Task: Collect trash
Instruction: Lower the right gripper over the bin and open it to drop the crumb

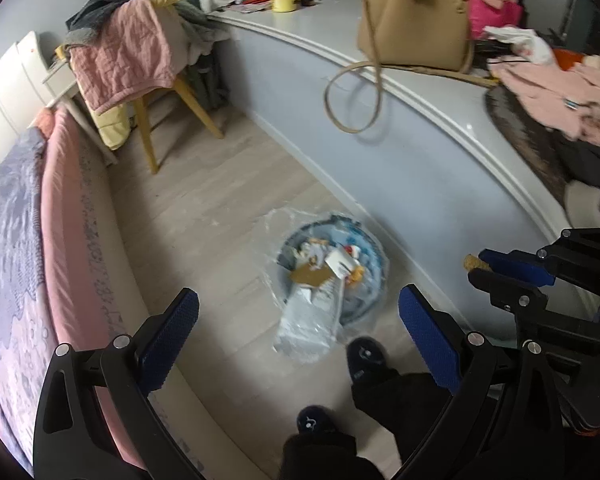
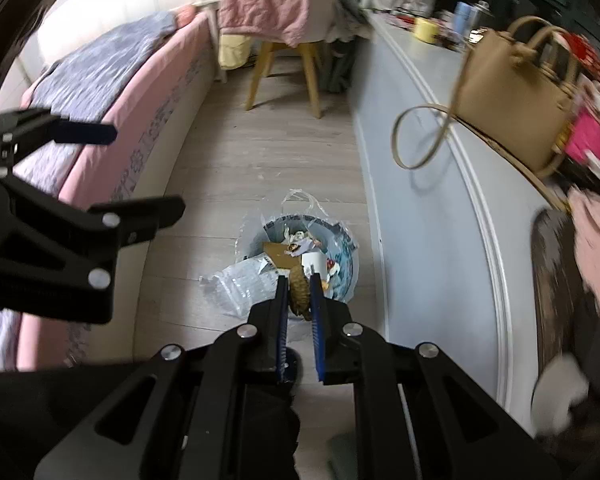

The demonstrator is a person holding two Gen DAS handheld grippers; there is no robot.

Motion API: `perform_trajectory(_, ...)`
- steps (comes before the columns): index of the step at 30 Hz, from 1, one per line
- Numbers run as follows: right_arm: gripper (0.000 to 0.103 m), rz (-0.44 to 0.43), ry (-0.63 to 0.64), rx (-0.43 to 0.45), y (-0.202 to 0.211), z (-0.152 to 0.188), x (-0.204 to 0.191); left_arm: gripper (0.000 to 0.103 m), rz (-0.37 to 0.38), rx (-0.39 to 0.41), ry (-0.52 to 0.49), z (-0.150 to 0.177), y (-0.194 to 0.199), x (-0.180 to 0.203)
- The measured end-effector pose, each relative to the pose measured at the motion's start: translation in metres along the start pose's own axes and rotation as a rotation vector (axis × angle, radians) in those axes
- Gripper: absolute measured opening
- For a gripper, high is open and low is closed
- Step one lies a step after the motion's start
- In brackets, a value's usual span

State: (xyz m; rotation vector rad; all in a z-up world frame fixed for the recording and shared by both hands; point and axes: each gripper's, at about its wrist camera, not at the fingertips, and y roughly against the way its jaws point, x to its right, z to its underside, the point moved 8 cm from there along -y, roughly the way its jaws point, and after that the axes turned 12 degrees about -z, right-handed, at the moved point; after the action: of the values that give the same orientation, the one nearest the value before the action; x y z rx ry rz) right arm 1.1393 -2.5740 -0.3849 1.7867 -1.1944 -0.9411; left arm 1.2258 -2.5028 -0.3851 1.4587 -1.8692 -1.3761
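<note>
right claw (image 2: 300, 286) clamped on brown scrap (image 2: 299, 289) above bin (image 2: 346, 280); left claw (image 1: 298, 340) wide, empty

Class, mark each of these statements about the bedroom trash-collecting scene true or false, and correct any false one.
1. The right hand-held gripper is shut on a brown scrap of trash. True.
2. The left hand-held gripper holds a bottle. False: its jaws stand open with nothing between them.
3. The trash bin stands on the floor and already holds rubbish. True.
4. The tan handbag hangs from the chair. False: it sits on the ledge, its strap drooping over the edge.
5. The chair is bare. False: pink and grey fabric is draped over it.
</note>
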Motion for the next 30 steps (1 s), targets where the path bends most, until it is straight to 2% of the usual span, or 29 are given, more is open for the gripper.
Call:
perform_trajectory(6, 0.012, -0.036, 0.010, -0.021, -0.043, -0.015, 0.026, 0.097, -0.021, -0.057, 0.044, -0.008, -0.045, 0.001)
perform_trajectory(10, 0.012, -0.044, -0.028, -0.042, -0.093, -0.016, 0.041, 0.097, -0.021, -0.085, 0.085, -0.005, -0.094, 0.000)
perform_trajectory(13, 0.012, -0.051, -0.082, -0.071, -0.142, -0.010, 0.052, 0.097, -0.086, -0.067, 0.104, 0.001, -0.134, -0.005)
perform_trajectory(18, 0.012, -0.058, -0.131, -0.097, -0.213, 0.008, 0.067, 0.097, -0.078, -0.094, 0.132, 0.026, -0.201, 0.006)
perform_trajectory(21, 0.012, -0.052, -0.114, -0.129, -0.259, 0.023, 0.075, 0.097, -0.069, -0.129, 0.125, 0.048, -0.241, 0.019)
perform_trajectory(25, 0.012, -0.042, -0.103, -0.148, -0.290, 0.032, 0.085, 0.097, -0.056, -0.148, 0.119, 0.066, -0.272, 0.031)
perform_trajectory(30, 0.012, -0.024, -0.083, -0.166, -0.318, 0.040, 0.093, 0.097, -0.043, -0.162, 0.122, 0.080, -0.288, 0.036)
